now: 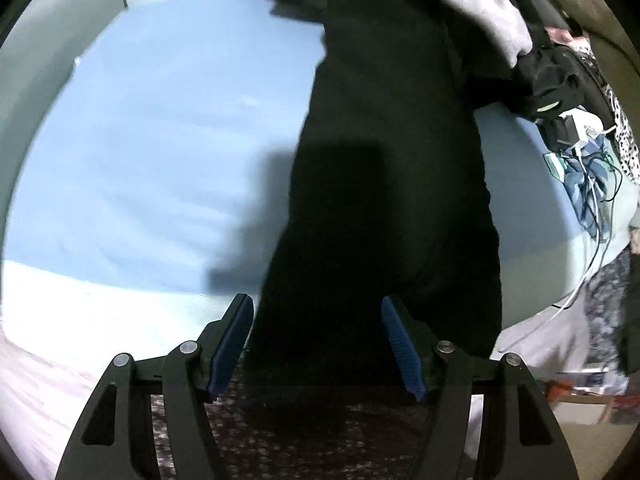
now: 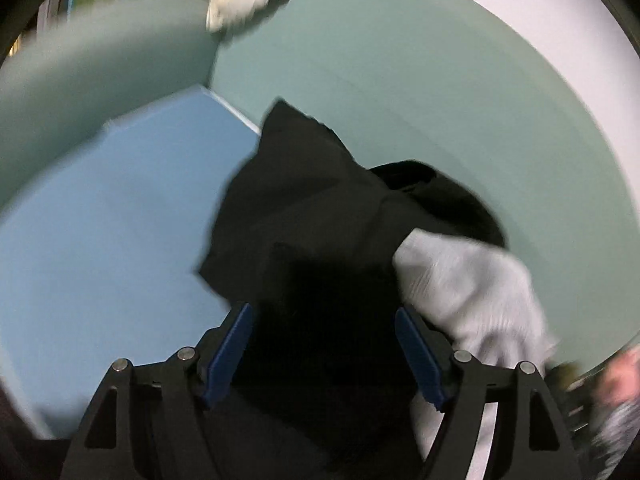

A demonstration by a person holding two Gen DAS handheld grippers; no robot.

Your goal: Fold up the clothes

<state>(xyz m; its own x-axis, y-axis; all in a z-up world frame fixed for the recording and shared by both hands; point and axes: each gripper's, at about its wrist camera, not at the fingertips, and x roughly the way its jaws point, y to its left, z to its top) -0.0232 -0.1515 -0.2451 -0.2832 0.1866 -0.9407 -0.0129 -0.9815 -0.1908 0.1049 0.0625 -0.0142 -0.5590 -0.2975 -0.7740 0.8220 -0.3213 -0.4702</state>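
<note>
Both the left gripper [image 1: 317,342] and right gripper [image 2: 323,354] gape wide, gripping nothing. The black garment [image 1: 384,184] stretches ahead between their fingers, likely laid out for folding.

No text, label, brand, number or sign can be read in either view. Both wrist views are blurred, and the small packages at the right edge of the left wrist view are too small and smeared to make out any print.
</note>
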